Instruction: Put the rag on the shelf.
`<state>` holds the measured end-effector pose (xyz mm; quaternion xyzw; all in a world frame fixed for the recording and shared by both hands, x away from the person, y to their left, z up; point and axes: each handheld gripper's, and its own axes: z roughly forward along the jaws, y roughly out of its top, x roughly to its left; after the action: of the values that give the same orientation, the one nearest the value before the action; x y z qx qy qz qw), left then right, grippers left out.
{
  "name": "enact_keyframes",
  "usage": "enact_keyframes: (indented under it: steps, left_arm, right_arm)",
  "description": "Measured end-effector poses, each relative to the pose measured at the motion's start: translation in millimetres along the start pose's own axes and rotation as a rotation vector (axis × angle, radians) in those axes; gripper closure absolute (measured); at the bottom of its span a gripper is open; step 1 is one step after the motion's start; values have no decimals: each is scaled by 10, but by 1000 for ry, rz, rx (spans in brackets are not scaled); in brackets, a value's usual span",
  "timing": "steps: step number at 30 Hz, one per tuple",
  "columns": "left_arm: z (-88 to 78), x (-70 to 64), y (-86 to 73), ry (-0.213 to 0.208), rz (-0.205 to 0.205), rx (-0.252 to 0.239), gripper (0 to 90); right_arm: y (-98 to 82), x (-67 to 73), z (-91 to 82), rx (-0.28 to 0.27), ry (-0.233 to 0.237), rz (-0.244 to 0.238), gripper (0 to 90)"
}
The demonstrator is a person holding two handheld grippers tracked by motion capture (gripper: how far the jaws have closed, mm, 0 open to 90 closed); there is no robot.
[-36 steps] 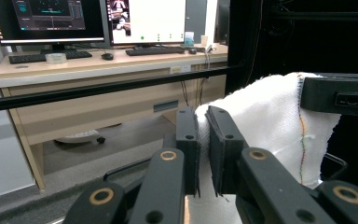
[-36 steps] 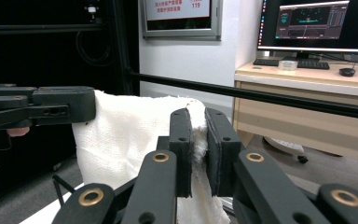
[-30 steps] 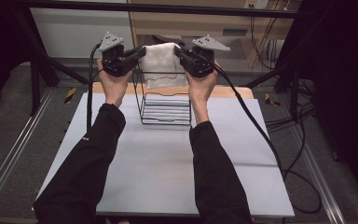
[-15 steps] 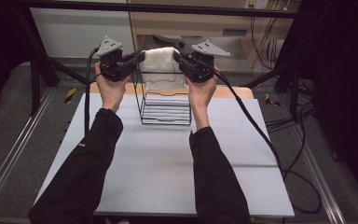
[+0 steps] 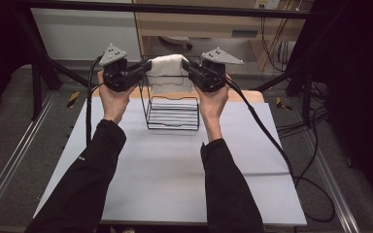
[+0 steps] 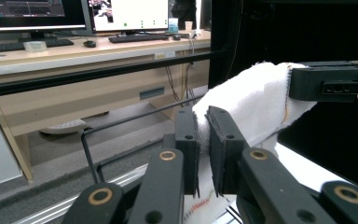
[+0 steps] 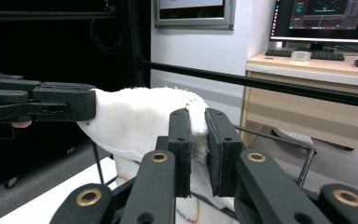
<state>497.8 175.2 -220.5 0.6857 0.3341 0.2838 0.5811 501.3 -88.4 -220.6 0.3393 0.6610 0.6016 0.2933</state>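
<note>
In the upper middle of the high view, a white towel hangs stretched between the two grippers above the far end of a black wire basket, which stands on the white table. The left gripper pinches the towel's left end and the right gripper its right end — both sets of jaws are closed tight on the cloth with only its thickness between the pads, as the left gripper view and the right gripper view show at their centres. Holding it by two opposite ends seems meant to keep the towel spread and level so that it can be lowered into the basket, or lifted clear of it, without bunching; its lower part sags toward the wire rim, and whether it touches the wires I cannot tell. The basket's top is open and its thin wire edges lie just under the cloth, so a fold could snag there. There is free table to the left, right and near side of the basket. Beyond the grippers a dark horizontal frame bar crosses the upper part of the gripper views — this likely limits any forward or upward move — and a desk with monitors stands farther off.
</note>
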Motion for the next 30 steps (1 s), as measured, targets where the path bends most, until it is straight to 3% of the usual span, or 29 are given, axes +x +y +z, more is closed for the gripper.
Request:
enact_keyframes:
  steps: [18, 23, 30]
  left_arm:
    - [-87, -83, -110, -20, 18, 51, 811]
    - [-97, -105, -120, -19, 23, 69, 805]
    - [-157, -95, -45, -33, -7, 78, 743]
  right_arm:
    - [-74, 64, -157, 54, 42, -34, 805]
    - [-96, 75, -181, 74, 47, -69, 814]
    - [-152, 77, -190, 74, 46, -66, 822]
